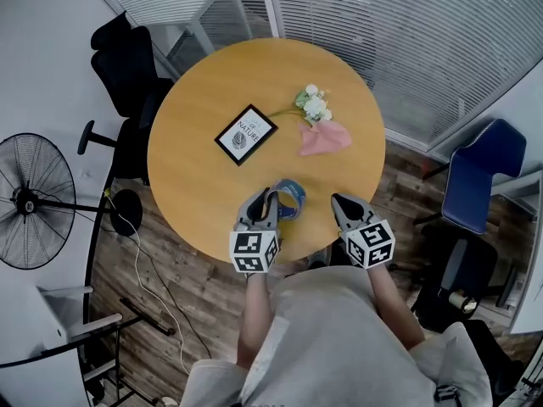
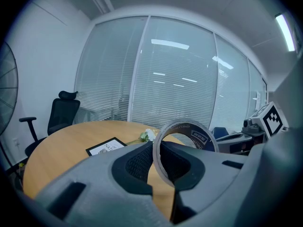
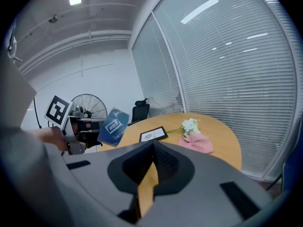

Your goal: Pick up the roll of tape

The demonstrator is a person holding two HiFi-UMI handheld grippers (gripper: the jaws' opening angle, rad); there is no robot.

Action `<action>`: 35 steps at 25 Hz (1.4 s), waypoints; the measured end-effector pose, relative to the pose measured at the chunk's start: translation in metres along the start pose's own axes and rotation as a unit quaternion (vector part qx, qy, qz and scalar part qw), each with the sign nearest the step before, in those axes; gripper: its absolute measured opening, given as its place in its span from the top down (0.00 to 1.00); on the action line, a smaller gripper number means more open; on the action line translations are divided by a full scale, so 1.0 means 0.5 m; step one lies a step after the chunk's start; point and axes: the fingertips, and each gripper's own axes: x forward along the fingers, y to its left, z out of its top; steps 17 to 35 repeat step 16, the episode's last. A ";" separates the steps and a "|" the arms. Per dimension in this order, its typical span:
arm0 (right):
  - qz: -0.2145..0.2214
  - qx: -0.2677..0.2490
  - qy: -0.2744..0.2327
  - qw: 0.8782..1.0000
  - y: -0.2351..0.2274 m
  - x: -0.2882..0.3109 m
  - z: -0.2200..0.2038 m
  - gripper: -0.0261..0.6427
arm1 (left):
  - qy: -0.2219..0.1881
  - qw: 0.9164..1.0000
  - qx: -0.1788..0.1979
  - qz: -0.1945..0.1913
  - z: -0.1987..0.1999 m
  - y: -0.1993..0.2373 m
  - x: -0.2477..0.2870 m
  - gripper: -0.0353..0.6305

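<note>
1. Tape roll (image 1: 291, 198) (image 2: 201, 137) (image 3: 113, 126): one. It stands on edge in the left gripper (image 1: 265, 193) (image 2: 158, 148), and its band is pinched between the two jaws, which are closed only as far as the band's thickness. I cannot tell whether it clears the tabletop.
2. Grippers: two, side by side. The right gripper (image 1: 339, 200) (image 3: 153, 148) has its jaws pressed together with nothing in them. The roll sits just to its left.
3. One framed print (image 1: 246, 134) (image 2: 106, 146) (image 3: 153, 135) lies flat ahead of the left gripper, well apart from it.
4. One bunch of white flowers (image 1: 314, 103) (image 3: 190, 125) and one pink cloth (image 1: 325, 138) (image 3: 196, 144) lie ahead of the right gripper. The cloth is the nearer of the two and touches the stems.
5. The roll is a thin hollow ring with a pale inner core and a blue printed outer face. The gripper jaws are grey moulded plastic with black ribbed pads. The print is a black square frame round a white card, and the cloth is soft and crumpled.
6. The surface is a round table (image 1: 195, 142) of smooth, light orange-brown wood.
7. In the room, glass walls with white slatted blinds (image 1: 382, 32) stand beyond the table and the floor (image 1: 170, 287) is dark wood plank. One black office chair (image 1: 127, 66) and one pedestal fan (image 1: 30, 200) stand off to the left gripper's side. One blue chair (image 1: 484, 172) stands off to the right gripper's side.
</note>
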 end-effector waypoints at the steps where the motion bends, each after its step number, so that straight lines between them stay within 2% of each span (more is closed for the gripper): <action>1: 0.001 0.001 0.000 1.000 0.001 0.000 0.001 0.97 | -0.001 1.000 0.000 0.003 0.000 0.002 -0.001 0.87; 9: 0.009 0.002 0.001 1.000 0.013 0.008 -0.005 0.97 | -0.003 1.000 -0.011 0.020 -0.007 0.025 -0.013 0.87; 35: 0.014 0.001 -0.001 1.000 0.018 0.004 -0.004 0.97 | -0.003 1.000 -0.012 0.018 -0.009 0.019 -0.015 0.87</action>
